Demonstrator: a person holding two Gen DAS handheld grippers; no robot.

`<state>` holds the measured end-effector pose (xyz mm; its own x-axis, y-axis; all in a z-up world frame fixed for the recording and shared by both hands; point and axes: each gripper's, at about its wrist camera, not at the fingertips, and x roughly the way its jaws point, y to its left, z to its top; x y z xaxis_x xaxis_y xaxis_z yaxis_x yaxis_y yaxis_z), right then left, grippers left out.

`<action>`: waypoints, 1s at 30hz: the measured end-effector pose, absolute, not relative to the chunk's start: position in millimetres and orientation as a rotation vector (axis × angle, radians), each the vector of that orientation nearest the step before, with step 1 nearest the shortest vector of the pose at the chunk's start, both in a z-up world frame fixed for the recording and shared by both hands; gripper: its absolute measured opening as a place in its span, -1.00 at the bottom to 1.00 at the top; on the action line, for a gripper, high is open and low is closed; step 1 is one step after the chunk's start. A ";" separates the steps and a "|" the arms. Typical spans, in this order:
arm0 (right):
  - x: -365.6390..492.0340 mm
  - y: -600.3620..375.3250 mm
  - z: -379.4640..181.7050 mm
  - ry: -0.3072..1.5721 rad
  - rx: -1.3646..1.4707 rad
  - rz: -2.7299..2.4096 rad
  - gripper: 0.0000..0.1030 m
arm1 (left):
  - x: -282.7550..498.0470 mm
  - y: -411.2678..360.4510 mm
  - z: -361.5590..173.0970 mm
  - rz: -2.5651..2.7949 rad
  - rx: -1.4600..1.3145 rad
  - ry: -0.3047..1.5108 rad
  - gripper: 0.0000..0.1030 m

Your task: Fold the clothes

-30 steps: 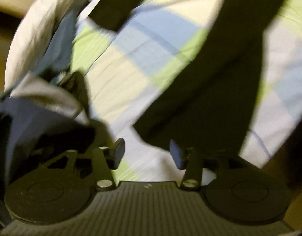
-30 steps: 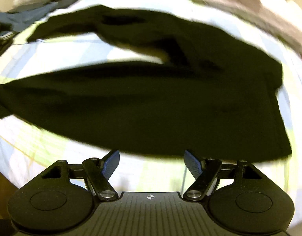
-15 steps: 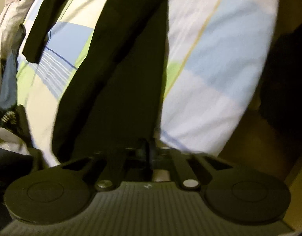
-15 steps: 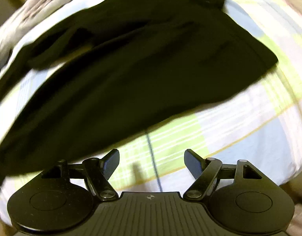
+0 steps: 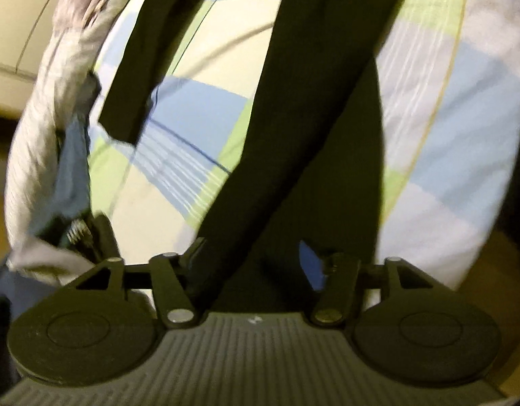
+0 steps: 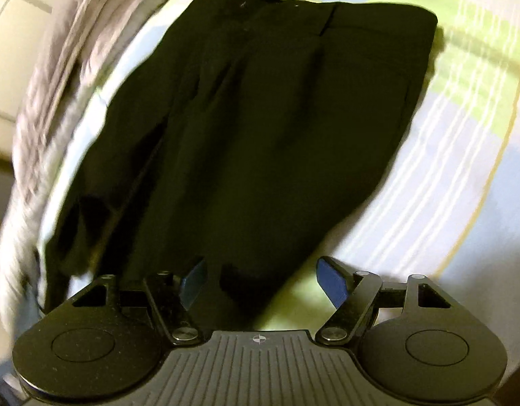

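Left gripper point(image 5: 251, 258): jaws spread wide, both fingers reaching forward from the ribbed body, the blue-faced fingertips point(image 5: 310, 264) well apart and clamping nothing (dark cloth fills the gap between them, though neither pad can be seen to press on it). Right gripper point(image 6: 261, 279): jaws likewise parted, its blue pads point(image 6: 332, 279) angled outward on their linkages, nothing pinched between them. No hand, wrist or sleeve shows in either wrist view.
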<state>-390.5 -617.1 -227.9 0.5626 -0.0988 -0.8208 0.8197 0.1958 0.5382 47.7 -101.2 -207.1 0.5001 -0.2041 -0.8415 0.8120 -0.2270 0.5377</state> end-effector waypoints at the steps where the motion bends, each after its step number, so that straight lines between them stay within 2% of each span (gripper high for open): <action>1: -390.3 -621.1 -227.2 0.736 1.223 -0.728 -0.60 | 50.1 -104.4 -212.9 -1.040 1.547 0.519 0.25; 2: -390.9 -625.3 -224.2 0.744 1.224 -0.725 -0.76 | 52.6 -107.7 -218.6 -1.046 1.578 0.487 0.26; 6: -391.9 -636.1 -209.5 0.773 1.188 -0.711 -0.81 | 73.9 -119.5 -246.1 -1.054 1.674 0.443 0.26; 9: -391.6 -641.0 -196.9 0.791 1.138 -0.698 -0.82 | 91.9 -125.7 -253.5 -1.080 1.663 0.476 0.27; 10: -391.5 -642.6 -192.7 0.797 1.121 -0.694 -0.82 | 94.7 -126.6 -252.8 -1.091 1.658 0.494 0.17; 11: -391.4 -644.2 -188.5 0.803 1.104 -0.690 -0.82 | 97.8 -128.1 -251.5 -1.091 1.660 0.522 -0.31; 12: -391.3 -645.8 -184.3 0.809 1.087 -0.686 -0.82 | 100.6 -129.5 -249.7 -1.091 1.662 0.549 -0.71; 14: -389.2 -646.1 -181.0 0.825 1.065 -0.689 -0.82 | 98.9 -128.3 -236.7 -1.090 1.650 0.581 -0.89; 18: -380.5 -648.1 -175.0 0.844 1.056 -0.704 -0.82 | 96.4 -125.7 -195.2 -1.106 1.589 0.619 -0.95; 20: -374.1 -650.7 -169.6 0.844 1.060 -0.709 -0.82 | 102.2 -128.2 -167.0 -1.080 1.542 0.576 -0.94; 27: -353.8 -674.1 -107.0 0.680 1.027 -0.631 -0.82 | 114.7 -155.8 -62.4 -0.924 1.411 0.297 -0.95; 30: -359.7 -676.6 -88.4 0.659 0.996 -0.615 -0.82 | 91.2 -142.4 -63.7 -0.926 1.419 0.311 -0.94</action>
